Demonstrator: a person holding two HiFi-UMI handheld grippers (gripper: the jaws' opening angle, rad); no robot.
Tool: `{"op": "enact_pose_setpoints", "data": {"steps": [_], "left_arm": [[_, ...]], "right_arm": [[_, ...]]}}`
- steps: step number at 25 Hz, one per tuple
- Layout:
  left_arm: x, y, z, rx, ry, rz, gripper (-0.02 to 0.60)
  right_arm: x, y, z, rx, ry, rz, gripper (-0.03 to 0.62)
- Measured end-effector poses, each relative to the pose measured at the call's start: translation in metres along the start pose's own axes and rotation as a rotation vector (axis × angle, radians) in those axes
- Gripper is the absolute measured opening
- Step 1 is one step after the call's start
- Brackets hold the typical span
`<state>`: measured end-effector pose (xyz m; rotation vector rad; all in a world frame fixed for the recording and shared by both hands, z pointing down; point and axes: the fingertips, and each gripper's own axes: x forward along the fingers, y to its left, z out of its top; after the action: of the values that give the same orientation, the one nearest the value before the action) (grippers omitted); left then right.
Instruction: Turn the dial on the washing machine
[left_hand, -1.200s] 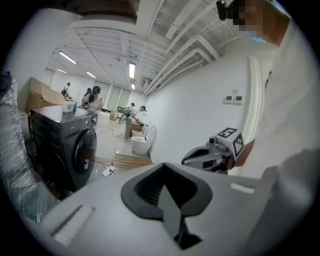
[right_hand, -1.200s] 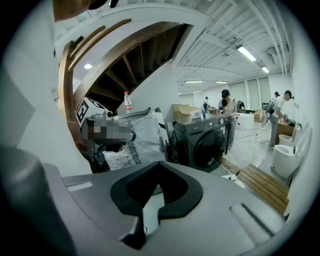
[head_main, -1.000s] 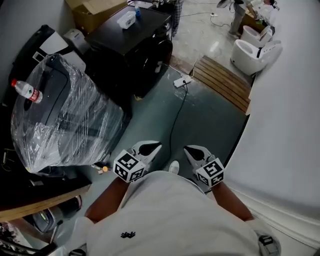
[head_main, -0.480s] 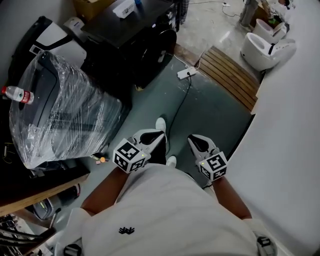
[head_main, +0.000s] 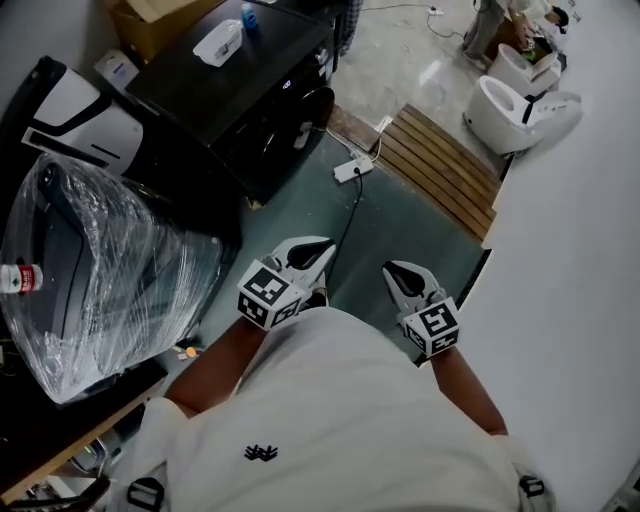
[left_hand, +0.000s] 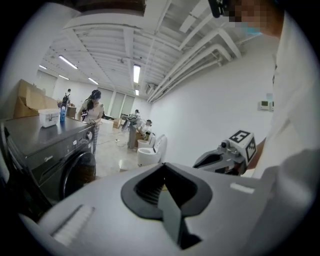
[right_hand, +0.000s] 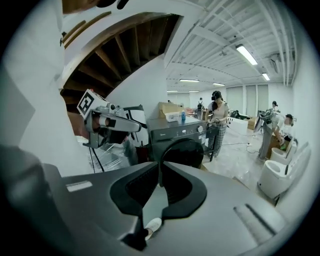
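Note:
The black front-loading washing machine (head_main: 250, 95) stands at the far left of the floor, a few steps ahead of me. Its round dial (right_hand: 201, 129) sits at the top right corner of its front panel and also shows small in the left gripper view (left_hand: 89, 135). My left gripper (head_main: 318, 246) and right gripper (head_main: 392, 268) are held side by side near my waist, both pointing at the machine and well short of it. Both are shut with nothing between the jaws. Each shows in the other's view: the right gripper (left_hand: 225, 155), the left gripper (right_hand: 112, 122).
A plastic-wrapped appliance (head_main: 100, 270) with a water bottle (head_main: 18, 277) stands at my left. A power strip (head_main: 347, 170) and its cable lie on the floor ahead. A wooden slat platform (head_main: 440, 170), toilets (head_main: 515, 100) and a white wall are at right. People stand far off.
The view has shifted as I step forward: the washing machine and wrapped appliance slid left and down in frame. Both grippers stay shut near my waist.

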<state>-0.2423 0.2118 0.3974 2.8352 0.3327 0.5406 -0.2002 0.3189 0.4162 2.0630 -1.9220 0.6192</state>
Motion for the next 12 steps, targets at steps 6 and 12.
{"op": "enact_pose_setpoints", "data": {"steps": [6, 12], "left_arm": [[0.031, 0.072, 0.035, 0.008, -0.020, 0.030, 0.058], [0.039, 0.130, 0.042, -0.059, -0.024, 0.159, 0.058]], "right_arm": [[0.068, -0.059, 0.046, -0.046, 0.009, -0.002, 0.033], [0.135, -0.107, 0.082, -0.098, 0.006, 0.090, 0.043]]}}
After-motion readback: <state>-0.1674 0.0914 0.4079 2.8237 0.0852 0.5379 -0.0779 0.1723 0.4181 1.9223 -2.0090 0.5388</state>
